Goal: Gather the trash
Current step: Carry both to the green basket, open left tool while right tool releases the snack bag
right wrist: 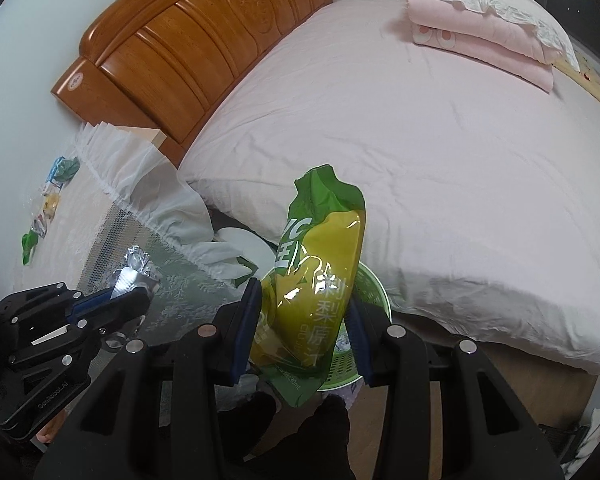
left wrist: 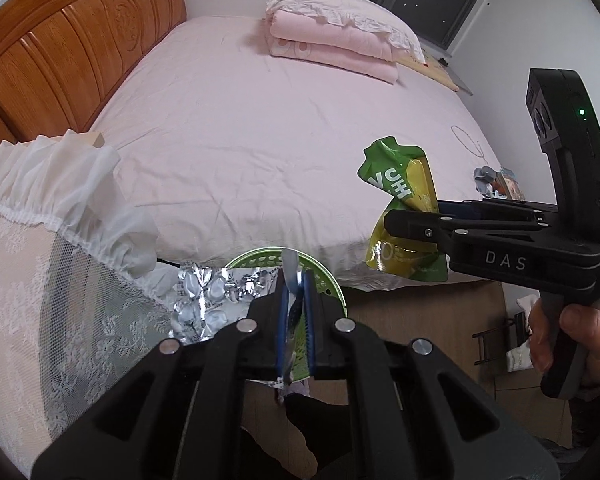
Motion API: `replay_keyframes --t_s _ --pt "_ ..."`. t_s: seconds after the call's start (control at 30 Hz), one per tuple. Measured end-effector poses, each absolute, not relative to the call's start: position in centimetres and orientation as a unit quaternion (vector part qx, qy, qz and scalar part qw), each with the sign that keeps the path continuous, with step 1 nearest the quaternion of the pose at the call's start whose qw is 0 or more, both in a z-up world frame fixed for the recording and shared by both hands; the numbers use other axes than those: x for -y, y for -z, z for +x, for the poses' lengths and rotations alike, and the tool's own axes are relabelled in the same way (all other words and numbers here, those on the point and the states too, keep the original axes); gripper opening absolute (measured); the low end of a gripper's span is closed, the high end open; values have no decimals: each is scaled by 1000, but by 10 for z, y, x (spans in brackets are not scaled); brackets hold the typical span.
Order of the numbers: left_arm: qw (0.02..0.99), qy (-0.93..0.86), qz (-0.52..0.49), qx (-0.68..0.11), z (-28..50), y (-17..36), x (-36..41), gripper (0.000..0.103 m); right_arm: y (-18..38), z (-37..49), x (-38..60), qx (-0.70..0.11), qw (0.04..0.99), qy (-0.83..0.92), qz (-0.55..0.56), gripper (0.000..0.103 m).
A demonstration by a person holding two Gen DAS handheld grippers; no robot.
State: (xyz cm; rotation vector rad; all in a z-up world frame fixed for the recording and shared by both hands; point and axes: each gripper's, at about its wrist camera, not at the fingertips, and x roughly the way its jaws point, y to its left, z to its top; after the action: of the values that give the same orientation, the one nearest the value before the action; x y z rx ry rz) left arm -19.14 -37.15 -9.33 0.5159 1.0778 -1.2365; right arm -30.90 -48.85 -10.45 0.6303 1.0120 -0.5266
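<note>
My left gripper [left wrist: 295, 280] is shut on a crumpled silver blister pack [left wrist: 204, 300], held over the green perforated trash basket [left wrist: 332, 280] beside the bed. My right gripper [right wrist: 305, 300] holds a green and yellow drink pouch [right wrist: 320, 276] above the same basket [right wrist: 374, 292]; its jaws stand apart around the pouch. The right gripper [left wrist: 396, 220] and pouch [left wrist: 404, 184] also show in the left wrist view. The left gripper [right wrist: 140, 292] with the foil [right wrist: 136, 268] shows at the left of the right wrist view.
A pink bed [left wrist: 260, 128] with a wooden headboard [left wrist: 68, 40] and folded pink quilt [left wrist: 340, 36] fills the view. A lace-covered nightstand [right wrist: 92, 216] holds several small wrappers [right wrist: 48, 208]. More small trash [left wrist: 496, 184] lies at the bed's right edge.
</note>
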Motion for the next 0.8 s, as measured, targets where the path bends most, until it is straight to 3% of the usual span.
replay_keyframes --t_s 0.03,0.07,0.13,0.4,0.67,0.8 --pt "653 543 230 -476 -194 94 374 13 105 -310 490 -471 795 244 294 42" --pt "652 541 233 -477 -196 94 377 29 106 -312 492 -471 795 242 296 42" --pt "662 537 236 -467 -199 91 376 52 107 -315 496 -470 795 240 298 42" --pt "679 531 252 -439 -211 80 380 67 112 -322 502 -466 798 231 305 42" --pt "725 488 239 -424 -196 63 369 95 118 -318 498 -475 796 219 305 42" --pt "752 455 226 -420 -180 52 351 95 121 -311 493 -483 796 209 301 42"
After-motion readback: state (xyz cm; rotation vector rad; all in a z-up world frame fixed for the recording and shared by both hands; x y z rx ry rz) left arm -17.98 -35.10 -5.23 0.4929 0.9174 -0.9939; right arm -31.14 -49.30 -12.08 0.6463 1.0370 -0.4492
